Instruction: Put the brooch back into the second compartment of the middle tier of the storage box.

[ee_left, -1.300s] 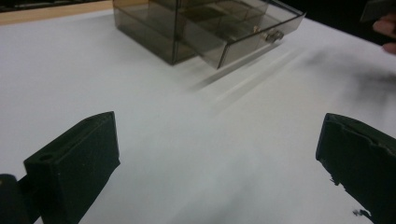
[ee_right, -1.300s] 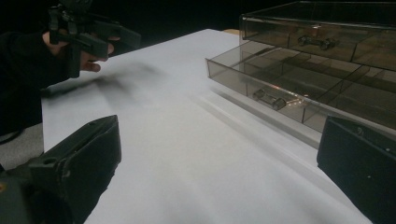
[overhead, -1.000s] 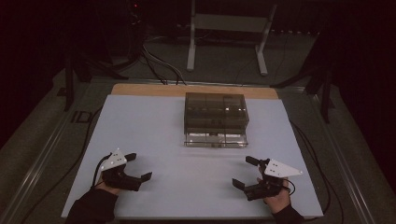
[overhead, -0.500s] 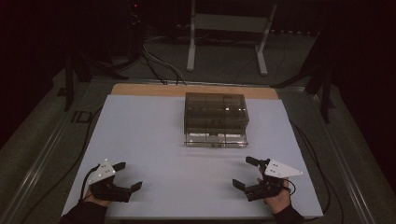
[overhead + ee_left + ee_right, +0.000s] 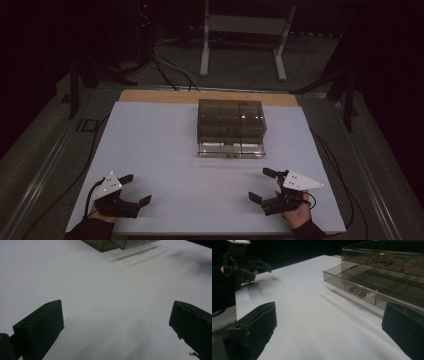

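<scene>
Both the left gripper point(image 5: 129, 192) and right gripper point(image 5: 263, 185) stand wide open and empty above the white table point(image 5: 165, 150), the smoked drawer box point(image 5: 230, 127) well ahead of their fingertips; I judge a level, centred approach to its open bottom drawer point(image 5: 362, 293) best.

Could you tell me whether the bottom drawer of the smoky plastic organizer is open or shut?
Open: the bottom drawer juts out from the organizer, its compartments exposed.
</scene>
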Tool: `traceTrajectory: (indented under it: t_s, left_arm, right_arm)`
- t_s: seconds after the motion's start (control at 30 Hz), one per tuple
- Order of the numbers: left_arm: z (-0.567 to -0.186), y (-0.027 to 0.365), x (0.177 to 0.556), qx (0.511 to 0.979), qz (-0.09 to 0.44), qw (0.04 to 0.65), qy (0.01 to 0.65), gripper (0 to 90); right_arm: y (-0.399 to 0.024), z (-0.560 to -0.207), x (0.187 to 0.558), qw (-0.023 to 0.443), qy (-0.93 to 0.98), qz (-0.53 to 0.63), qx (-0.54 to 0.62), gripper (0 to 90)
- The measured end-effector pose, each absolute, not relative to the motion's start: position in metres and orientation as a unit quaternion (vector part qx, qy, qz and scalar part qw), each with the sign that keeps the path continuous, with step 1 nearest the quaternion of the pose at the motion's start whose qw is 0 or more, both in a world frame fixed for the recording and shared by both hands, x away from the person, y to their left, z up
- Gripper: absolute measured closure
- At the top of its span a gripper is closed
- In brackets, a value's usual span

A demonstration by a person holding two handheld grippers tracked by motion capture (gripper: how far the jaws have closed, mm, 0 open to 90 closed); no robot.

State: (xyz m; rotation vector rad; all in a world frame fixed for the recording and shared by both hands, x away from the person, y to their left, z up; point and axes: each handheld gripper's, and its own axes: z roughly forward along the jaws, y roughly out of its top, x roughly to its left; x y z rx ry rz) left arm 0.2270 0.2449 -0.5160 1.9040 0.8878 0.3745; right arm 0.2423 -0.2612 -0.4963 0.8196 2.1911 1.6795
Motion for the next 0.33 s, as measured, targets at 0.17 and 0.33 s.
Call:
traceTrajectory:
  t_s: [0.17, 0.33]
  left_arm:
    - [-0.5161, 0.2438, 0.2272, 0.780, 0.156, 0.486, 0.362, 0.2]
    - [-0.5150, 0.2432, 0.2272, 0.781, 0.159, 0.485, 0.359, 0.1]
  right_arm:
    - [-0.2605, -0.4968, 0.2427, 0.130, 0.755, 0.578, 0.283, 0.0]
    - [-0.2609, -0.4970, 0.2434, 0.130, 0.754, 0.578, 0.284, 0.0]
